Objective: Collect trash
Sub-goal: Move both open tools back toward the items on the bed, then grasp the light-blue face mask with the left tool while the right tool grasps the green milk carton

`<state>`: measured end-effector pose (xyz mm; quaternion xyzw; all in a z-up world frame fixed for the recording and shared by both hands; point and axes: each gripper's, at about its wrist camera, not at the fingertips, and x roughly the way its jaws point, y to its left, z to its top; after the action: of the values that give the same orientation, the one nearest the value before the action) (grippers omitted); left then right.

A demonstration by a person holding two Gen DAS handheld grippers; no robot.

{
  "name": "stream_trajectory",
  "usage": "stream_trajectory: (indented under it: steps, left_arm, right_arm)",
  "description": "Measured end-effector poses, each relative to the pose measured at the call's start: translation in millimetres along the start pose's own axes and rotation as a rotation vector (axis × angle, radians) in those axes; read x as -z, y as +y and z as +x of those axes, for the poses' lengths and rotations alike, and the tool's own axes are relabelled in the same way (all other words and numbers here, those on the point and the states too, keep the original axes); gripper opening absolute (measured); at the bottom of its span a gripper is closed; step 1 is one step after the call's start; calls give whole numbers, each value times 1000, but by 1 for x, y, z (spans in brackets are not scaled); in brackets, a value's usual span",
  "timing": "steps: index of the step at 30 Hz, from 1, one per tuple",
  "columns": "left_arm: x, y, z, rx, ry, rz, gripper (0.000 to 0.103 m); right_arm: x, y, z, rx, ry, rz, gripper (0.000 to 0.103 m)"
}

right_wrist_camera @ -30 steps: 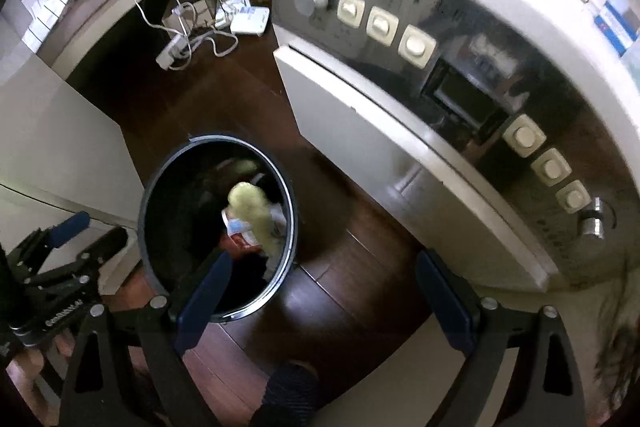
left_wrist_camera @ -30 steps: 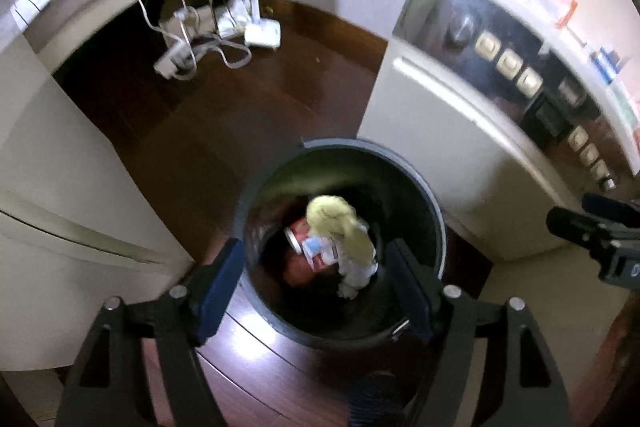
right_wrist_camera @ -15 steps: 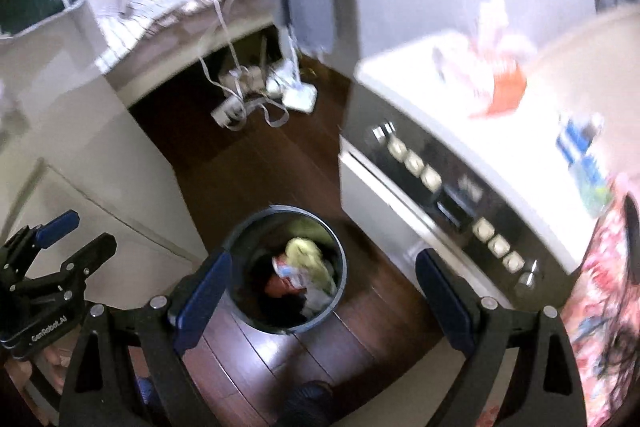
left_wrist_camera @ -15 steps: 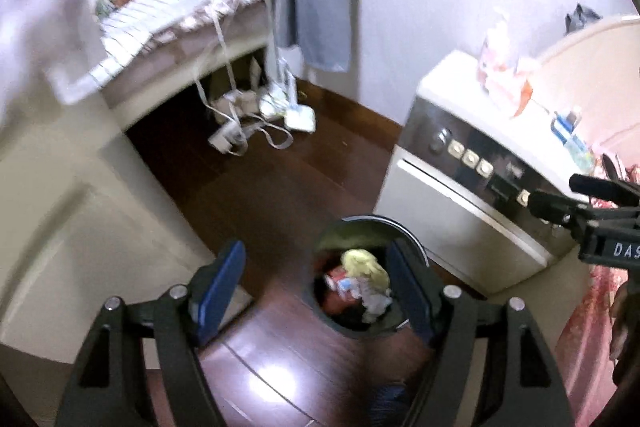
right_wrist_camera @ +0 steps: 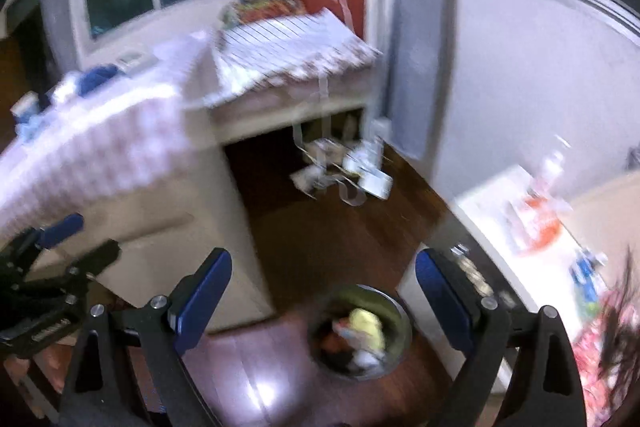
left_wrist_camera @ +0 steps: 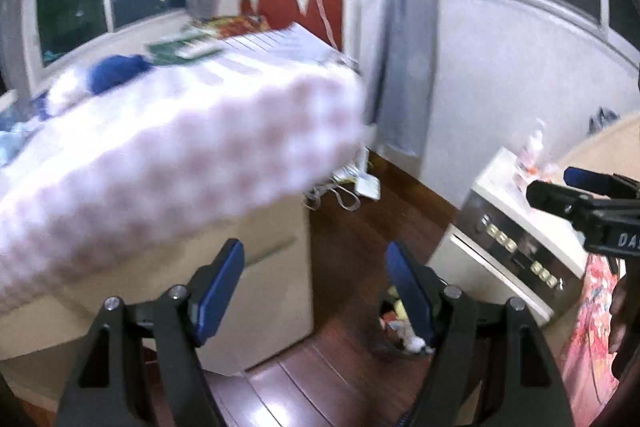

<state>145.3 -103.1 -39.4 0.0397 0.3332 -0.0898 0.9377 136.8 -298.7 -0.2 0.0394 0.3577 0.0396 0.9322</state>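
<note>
Blurred bedroom; bin (left_wrist_camera: 400, 323) half hidden by claw (left_wrist_camera: 316, 291)

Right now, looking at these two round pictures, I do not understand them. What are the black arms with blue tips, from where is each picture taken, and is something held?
No robot is here: a person carries a two-finger gripper in each hand, each with a wide-angle camera looking along its fingers. One picture comes from the left gripper, the other from the right gripper. The blue tips are finger pads. Both grippers are open and hold nothing. Below on the dark wooden floor stands a round trash bin with rubbish inside, including something yellow. A white appliance stands beside it. Each camera also catches the other gripper at its edge.
</note>
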Motion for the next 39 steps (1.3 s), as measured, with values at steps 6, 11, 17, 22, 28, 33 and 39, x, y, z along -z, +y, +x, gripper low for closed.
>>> stream_trajectory:
  steps: [6, 11, 17, 22, 28, 33, 39]
  left_arm:
    - [-17, 68, -44, -85, -80, -78, 75]
    - [-23, 135, -62, -183, -101, -139, 75]
    - [-28, 220, -75, -272, -107, -231, 75]
    - [-50, 272, -71, -328, -97, -247, 75]
    - [-73, 313, -20, -303, 31, -257, 75]
    - [-89, 324, 20, -269, 138, -252, 75]
    - [-89, 330, 38, -267, 197, -275, 65]
  right_arm:
    - [-47, 80, -13, -95, -88, -88, 94]
    - [-83, 148, -4, -182, -113, -157, 94]
    - [-122, 222, 18, -271, -114, -223, 94]
    - [-152, 261, 44, -285, -101, -258, 94]
    - [-187, 261, 91, -231, -50, -254, 94]
    - [-215, 262, 142, -214, 33, -292, 94]
    - [-237, 271, 197, -191, 144, -336, 94]
